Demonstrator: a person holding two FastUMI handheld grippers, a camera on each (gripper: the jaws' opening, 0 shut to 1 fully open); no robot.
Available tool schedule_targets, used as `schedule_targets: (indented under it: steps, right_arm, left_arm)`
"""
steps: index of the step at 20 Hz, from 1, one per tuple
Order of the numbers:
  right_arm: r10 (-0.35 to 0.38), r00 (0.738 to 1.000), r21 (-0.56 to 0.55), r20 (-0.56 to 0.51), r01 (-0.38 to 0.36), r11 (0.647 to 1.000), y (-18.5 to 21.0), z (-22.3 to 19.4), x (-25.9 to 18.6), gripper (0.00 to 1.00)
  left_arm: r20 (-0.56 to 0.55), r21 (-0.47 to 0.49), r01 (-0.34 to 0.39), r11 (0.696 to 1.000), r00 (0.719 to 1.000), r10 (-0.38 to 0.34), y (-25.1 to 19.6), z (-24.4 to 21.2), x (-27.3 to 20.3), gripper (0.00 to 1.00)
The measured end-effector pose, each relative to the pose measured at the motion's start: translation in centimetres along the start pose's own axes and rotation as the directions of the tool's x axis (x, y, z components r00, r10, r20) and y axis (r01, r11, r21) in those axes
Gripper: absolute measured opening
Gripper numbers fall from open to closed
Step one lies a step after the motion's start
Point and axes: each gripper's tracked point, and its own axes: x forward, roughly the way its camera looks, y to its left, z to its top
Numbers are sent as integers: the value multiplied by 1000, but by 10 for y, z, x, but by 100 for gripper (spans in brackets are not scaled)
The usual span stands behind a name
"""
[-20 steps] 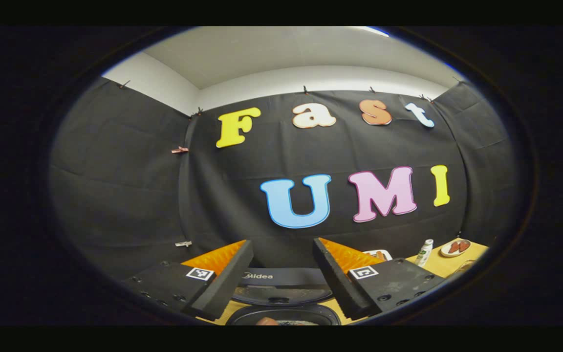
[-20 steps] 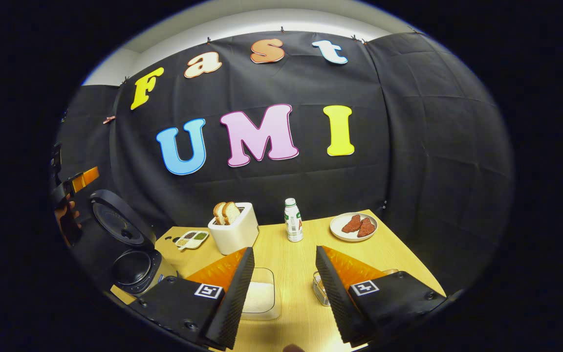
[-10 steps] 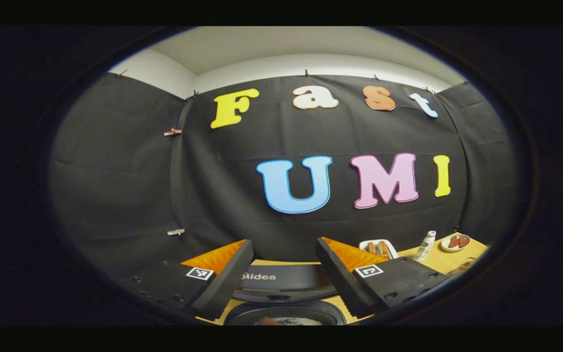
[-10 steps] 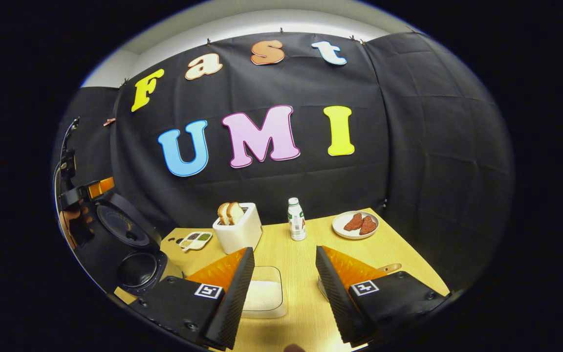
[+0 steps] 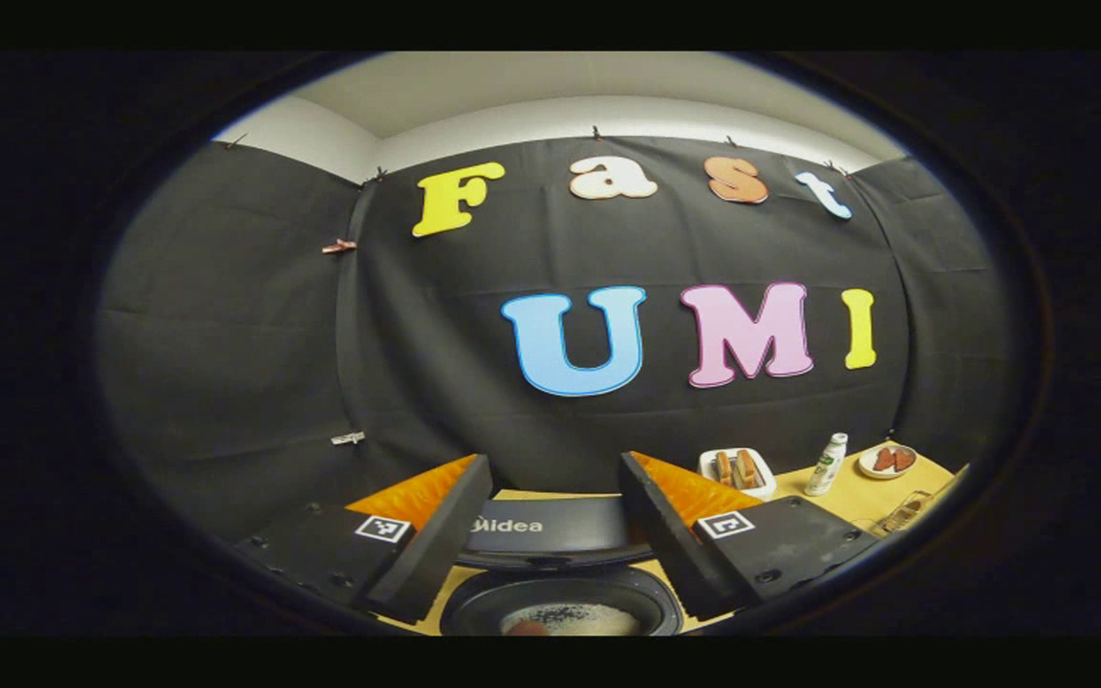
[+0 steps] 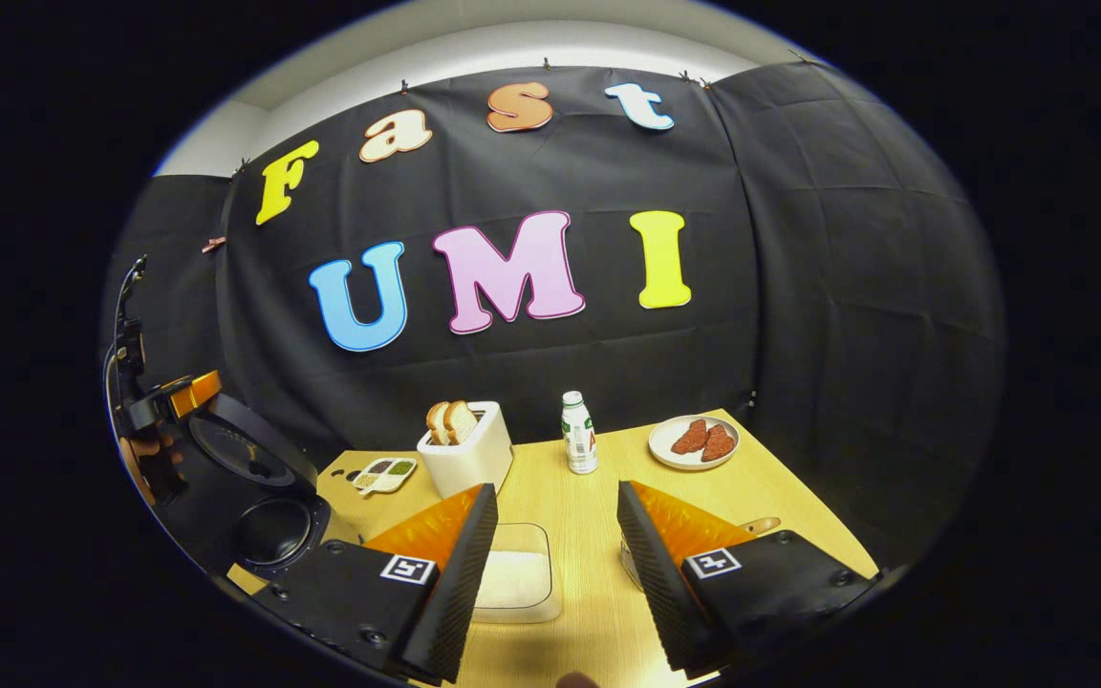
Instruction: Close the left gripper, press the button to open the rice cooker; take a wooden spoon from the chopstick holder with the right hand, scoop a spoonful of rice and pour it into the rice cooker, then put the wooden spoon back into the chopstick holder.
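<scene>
The black rice cooker [image 5: 550, 527] stands with its lid raised, and white grains lie in its inner pot [image 5: 565, 616]. My left gripper [image 5: 555, 468] hovers over the pot, open and holding nothing. My right gripper [image 6: 556, 492] is open above the table, also holding nothing. A clear rice container [image 6: 514, 579] sits just beyond its left finger. The chopstick holder [image 6: 628, 566] is mostly hidden behind the right finger, with a wooden spoon handle [image 6: 759, 525] poking out. The open rice cooker [image 6: 259, 492] and the hand-held left gripper [image 6: 168, 397] show at far left.
On the wooden table [image 6: 780, 521] stand a white toaster [image 6: 466, 451] with bread slices, a small bottle [image 6: 577, 445], a plate of meat [image 6: 694, 441] and a small divided dish [image 6: 381, 472]. Toaster [image 5: 737, 468] and bottle [image 5: 826, 463] lie right of the cooker.
The left gripper has come down beside the raised lid, and its view has tipped down so more of the pot and its grains show. The right gripper has barely moved.
</scene>
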Motion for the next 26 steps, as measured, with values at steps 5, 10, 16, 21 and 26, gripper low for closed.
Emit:
schedule_targets:
  steps: [5,10,16,21,26]
  right_arm:
    - [10,1000,-34,-27,-11,999,1,-8,1,80]
    - [39,999,-28,-36,-40,999,9,-12,0,80]
    - [62,997,-25,-56,-63,998,13,-19,-2,80]
    - [67,996,-34,-61,-70,997,13,-20,-2,80]
    - [62,995,-24,-79,-64,998,11,-28,0,80]
  left_arm:
    - [-28,-3,-22,1000,999,22,-2,-18,-34,93]
    - [-64,-15,-38,999,997,37,-6,-49,-70,94]
    - [-128,-27,-51,998,991,47,-12,-104,-105,92]
    - [-209,-57,-66,996,976,53,-14,-157,-121,93]
    - [-215,-51,-87,995,974,74,-18,-172,-122,93]
